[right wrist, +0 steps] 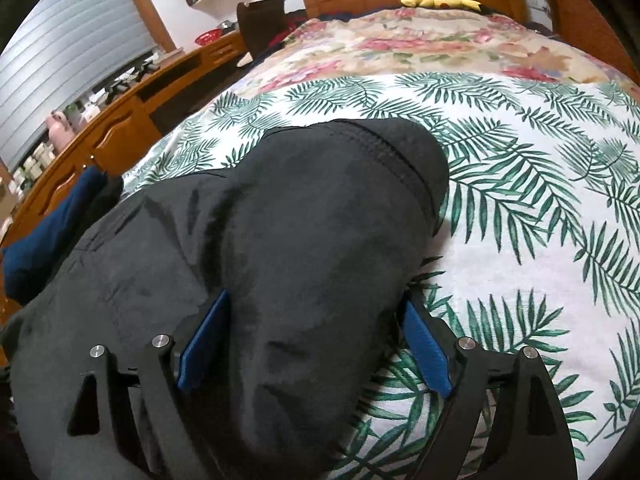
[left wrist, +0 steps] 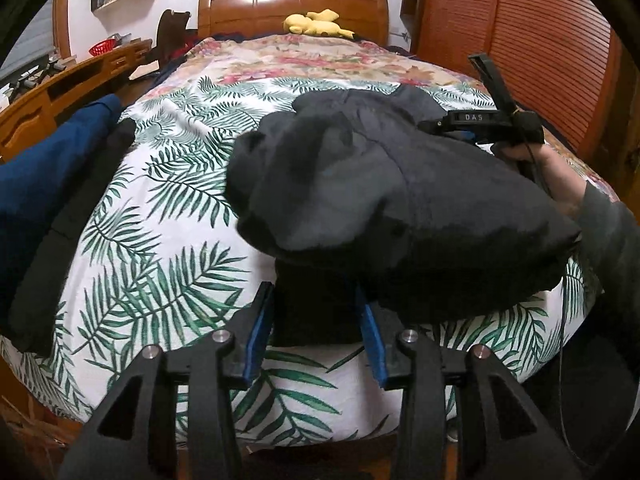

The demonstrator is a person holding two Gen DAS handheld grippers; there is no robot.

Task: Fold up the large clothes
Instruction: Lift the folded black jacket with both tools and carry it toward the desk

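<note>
1. On the bed, over a white cover printed with green palm leaves (left wrist: 168, 184), lies a dark grey garment (left wrist: 360, 184), bunched and partly folded, near the foot end and toward the right side in the left wrist view.
2. Left gripper (left wrist: 316, 312): its blue-padded fingers (left wrist: 256, 340) stand apart with a dark flap of the garment's near edge between them. The cloth fills the gap, yet the pads do not visibly pinch it, so the jaws read as parted rather than clamped.
3. Right gripper (right wrist: 316, 320): its blue pads (right wrist: 428, 344) are spread wide, one on each side of a thick hump of the garment (right wrist: 304, 216). The left pad lies against the cloth; the right pad sits at the cloth's edge over the bed cover. No pinch is visible.
4. From the left wrist view the right gripper (left wrist: 460, 120) shows at the garment's far right side, held by a hand (left wrist: 532, 160) in a grey sleeve (left wrist: 612, 232).
5. A stitched hem or waistband (right wrist: 400, 160) runs across the garment's far end in the right wrist view.
6. At the left edge of the bed lie a blue cloth (left wrist: 48, 168) and a black item (left wrist: 76, 216) beside it.
7. Farther up, a floral quilt (left wrist: 312, 60) covers the bed, and a yellow plush toy (left wrist: 316, 24) rests against the wooden headboard (left wrist: 292, 4).
8. A wooden desk (right wrist: 120, 120) runs along the left wall; a louvred wooden wardrobe (left wrist: 540, 52) stands on the right.
</note>
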